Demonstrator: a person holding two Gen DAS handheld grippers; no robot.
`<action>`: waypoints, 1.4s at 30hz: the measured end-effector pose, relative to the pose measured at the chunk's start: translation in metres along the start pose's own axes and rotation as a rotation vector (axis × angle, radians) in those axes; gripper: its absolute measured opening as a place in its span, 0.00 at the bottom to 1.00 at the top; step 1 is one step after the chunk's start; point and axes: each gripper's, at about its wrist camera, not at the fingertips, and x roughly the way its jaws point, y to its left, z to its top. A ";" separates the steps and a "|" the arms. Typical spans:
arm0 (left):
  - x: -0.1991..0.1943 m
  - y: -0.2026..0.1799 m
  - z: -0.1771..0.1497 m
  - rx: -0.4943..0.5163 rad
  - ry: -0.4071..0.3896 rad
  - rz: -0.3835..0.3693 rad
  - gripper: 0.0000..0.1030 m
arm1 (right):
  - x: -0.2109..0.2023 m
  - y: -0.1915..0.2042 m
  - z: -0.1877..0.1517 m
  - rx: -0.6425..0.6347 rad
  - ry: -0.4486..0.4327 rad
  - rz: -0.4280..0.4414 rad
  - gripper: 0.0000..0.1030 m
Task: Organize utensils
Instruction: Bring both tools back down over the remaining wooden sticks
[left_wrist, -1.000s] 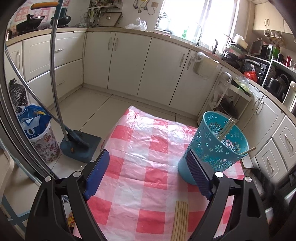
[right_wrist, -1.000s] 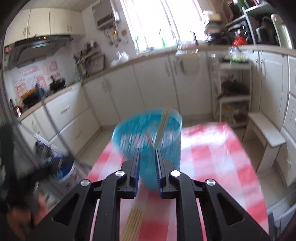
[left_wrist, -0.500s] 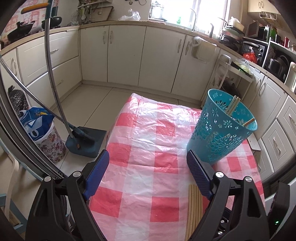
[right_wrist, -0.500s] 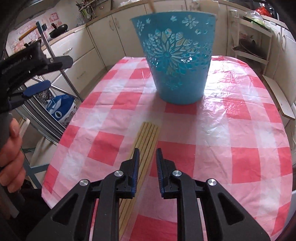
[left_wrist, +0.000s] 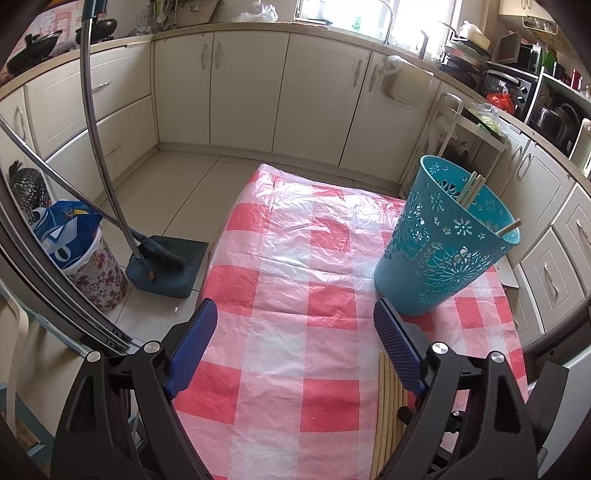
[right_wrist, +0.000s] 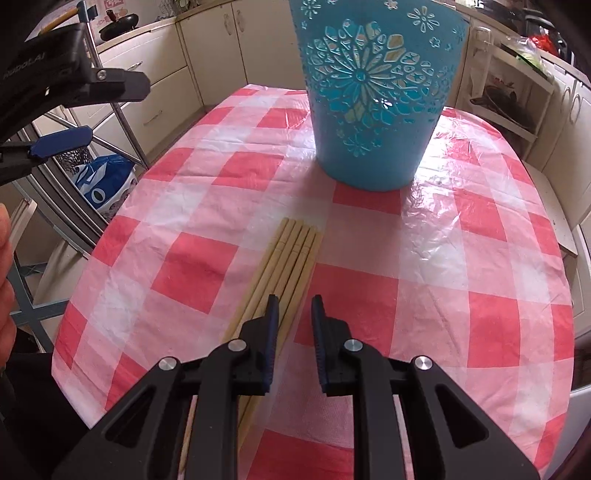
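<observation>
- Our right gripper (right_wrist: 293, 308) has dropped toward the chopsticks (right_wrist: 291, 254), before the basket (right_wrist: 373, 92).
- Its jaws are narrow, gripping nothing.
- Left gripper (left_wrist: 295, 325): jaws wide, empty.

One blue basket (right_wrist: 373, 92) stands on the bench, and three chopsticks (left_wrist: 471, 190) stick out of its top. Five more chopsticks (right_wrist: 291, 266) lie side by side in one flat row on the checked cloth near the front edge. Two claws show, a left claw (left_wrist: 295, 347) and a right claw (right_wrist: 293, 325), and on the floor stand one dustpan (left_wrist: 166, 266) and one flowered bin (left_wrist: 96, 273).
</observation>
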 end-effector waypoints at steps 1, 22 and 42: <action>0.000 -0.001 -0.001 0.003 0.002 0.000 0.80 | 0.001 0.000 0.000 -0.003 0.003 0.006 0.18; 0.057 -0.044 -0.053 0.263 0.242 0.014 0.81 | 0.003 -0.026 0.002 0.084 0.031 0.059 0.12; 0.075 -0.060 -0.074 0.315 0.278 0.039 0.81 | 0.003 -0.031 0.005 0.090 0.022 0.046 0.12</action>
